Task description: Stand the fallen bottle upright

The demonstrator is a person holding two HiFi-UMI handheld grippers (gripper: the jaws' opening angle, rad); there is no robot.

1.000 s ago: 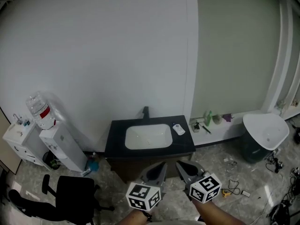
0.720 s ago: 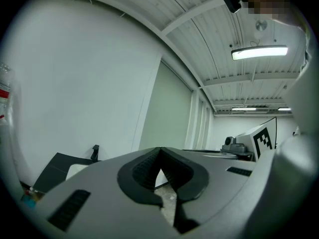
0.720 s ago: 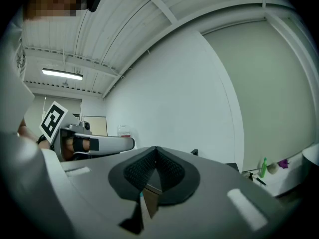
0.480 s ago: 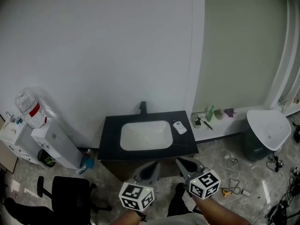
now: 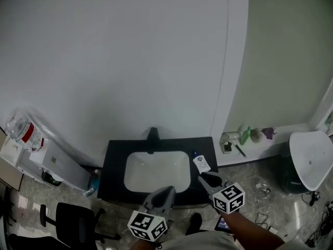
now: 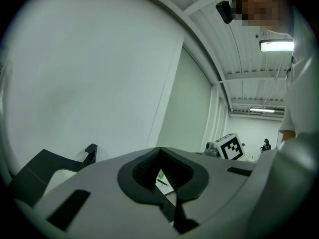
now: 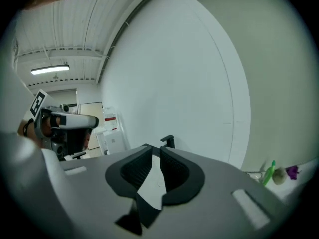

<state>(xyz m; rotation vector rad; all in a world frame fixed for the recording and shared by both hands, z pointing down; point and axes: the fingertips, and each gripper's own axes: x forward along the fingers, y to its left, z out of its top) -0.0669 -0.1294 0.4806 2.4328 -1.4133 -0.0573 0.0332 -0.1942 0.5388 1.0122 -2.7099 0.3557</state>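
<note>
Black stone forms the table (image 5: pixel 112 160) at the middle of the head view, set against a plain pale wall. A white basin (image 5: pixel 156 172) is sunk into it, with a dark tap (image 5: pixel 152 137) at its far edge. A small white handheld device (image 5: pixel 202 163) lies on the table just right of the basin.

We hold both grippers low over the near edge of the table. The left gripper (image 5: pixel 165 192) sits over the near rim of the basin. In its own view the tips of its fingers meet, and nothing is between them. The right gripper (image 5: pixel 208 178) hangs over the near right corner, close to the white device. Its fingers are parting, a narrow gap runs between them, and nothing sits in that gap.

Right of the table, a low ledge (image 5: pixel 283 133) along the wall carries a few small items. Among them are a green bottle (image 5: pixel 244 135) and a pale object (image 5: pixel 230 136) just left of it. Both are too small for us to tell which one is lying down. Neither gripper is near them.

Far left stands a water dispenser (image 5: pixel 52 163) with a clear jug (image 5: pixel 21 129) on top. A dark office chair (image 5: pixel 78 225) stands nearer us on the floor. A white bin (image 5: pixel 312 160) stands at the far right.
</note>
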